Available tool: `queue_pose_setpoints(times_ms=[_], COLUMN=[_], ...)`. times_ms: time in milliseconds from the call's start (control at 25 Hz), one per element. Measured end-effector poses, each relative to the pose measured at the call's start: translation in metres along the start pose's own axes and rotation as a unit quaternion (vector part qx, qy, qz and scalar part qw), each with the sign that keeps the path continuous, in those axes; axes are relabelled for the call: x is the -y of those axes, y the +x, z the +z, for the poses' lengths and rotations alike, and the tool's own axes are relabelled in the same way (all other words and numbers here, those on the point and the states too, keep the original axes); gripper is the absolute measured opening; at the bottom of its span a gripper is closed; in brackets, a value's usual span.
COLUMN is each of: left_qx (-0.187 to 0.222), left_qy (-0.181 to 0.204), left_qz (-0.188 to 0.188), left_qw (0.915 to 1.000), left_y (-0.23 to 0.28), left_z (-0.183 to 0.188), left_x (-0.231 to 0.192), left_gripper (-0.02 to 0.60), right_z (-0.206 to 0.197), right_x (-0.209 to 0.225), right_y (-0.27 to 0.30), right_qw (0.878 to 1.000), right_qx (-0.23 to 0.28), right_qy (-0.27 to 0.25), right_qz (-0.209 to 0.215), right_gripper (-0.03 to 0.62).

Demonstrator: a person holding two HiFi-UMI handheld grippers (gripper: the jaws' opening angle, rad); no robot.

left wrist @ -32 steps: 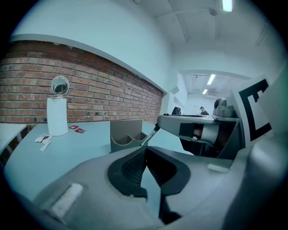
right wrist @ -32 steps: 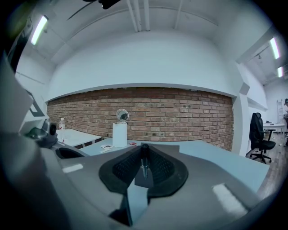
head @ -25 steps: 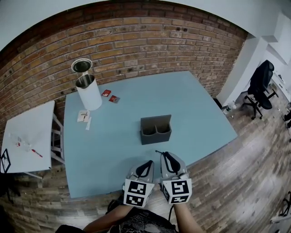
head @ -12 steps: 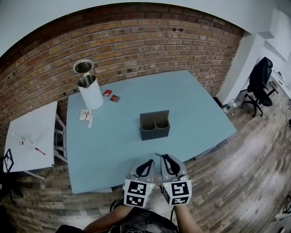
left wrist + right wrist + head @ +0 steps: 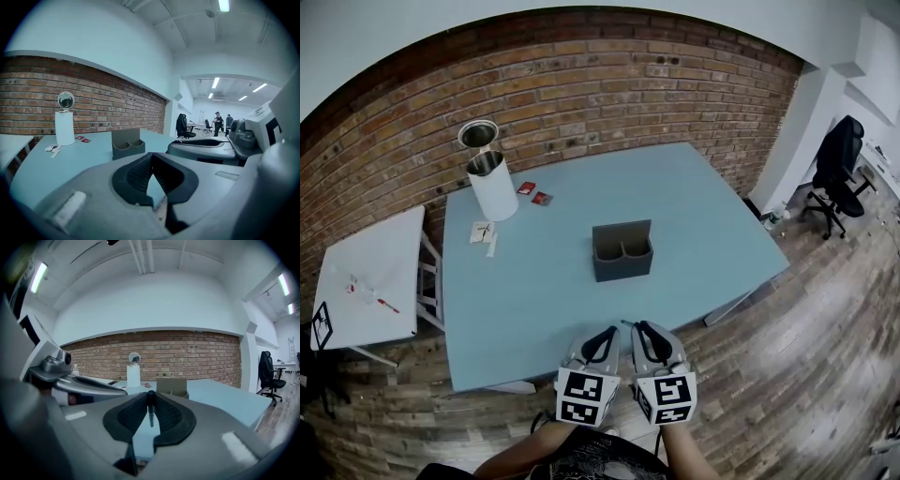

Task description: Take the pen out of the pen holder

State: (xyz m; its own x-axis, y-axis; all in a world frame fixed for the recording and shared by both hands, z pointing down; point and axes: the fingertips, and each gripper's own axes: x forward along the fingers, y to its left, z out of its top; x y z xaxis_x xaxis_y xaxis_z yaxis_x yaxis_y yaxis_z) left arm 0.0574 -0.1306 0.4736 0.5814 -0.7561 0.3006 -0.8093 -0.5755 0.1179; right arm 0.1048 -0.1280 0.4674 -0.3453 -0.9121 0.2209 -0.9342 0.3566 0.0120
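The grey two-pocket pen holder [image 5: 622, 251] stands near the middle of the light blue table [image 5: 694, 216]; it also shows as the pen holder [image 5: 127, 144] and the pen holder [image 5: 172, 386] in the gripper views. Its pockets look empty. My right gripper [image 5: 639, 325] is shut on a thin dark pen [image 5: 150, 409], which hangs from the tips of the right gripper [image 5: 151, 394]. My left gripper [image 5: 609, 330] sits close beside it. The tips of the left gripper [image 5: 150, 154] meet with nothing between them. Both grippers hover off the table's near edge, over the wooden floor.
A white cylinder with a round mirror [image 5: 492, 183] stands at the table's far left corner, with small red items [image 5: 534, 193] and white paper bits [image 5: 483, 234] near it. A white side table [image 5: 366, 281] is at left, a black office chair [image 5: 842, 169] at far right.
Both grippers, the right one still holding the pen, have drawn back from over the table's near edge to beyond it. The pen holder now lies farther from them.
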Motion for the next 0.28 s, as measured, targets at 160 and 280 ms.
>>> queue_pose_setpoints(times_ms=[160, 280], left_qx=[-0.002, -0.004], left_qy=[-0.001, -0.003], left_qz=[0.003, 0.005], left_qw=[1.0, 1.0], left_y=[-0.004, -0.0049], left_z=[-0.0039, -0.0059], left_x=[0.0008, 0.0024], left_gripper=[0.005, 0.005], right_z=[-0.0039, -0.0064], right_x=[-0.0033, -0.0049], right_y=[-0.0041, -0.0069], right_qw=[1.0, 1.0], right_qx=[-0.003, -0.012], right_qy=[0.003, 0.007], right_qz=[0.004, 0.009], right_gripper=[0.048, 0.048])
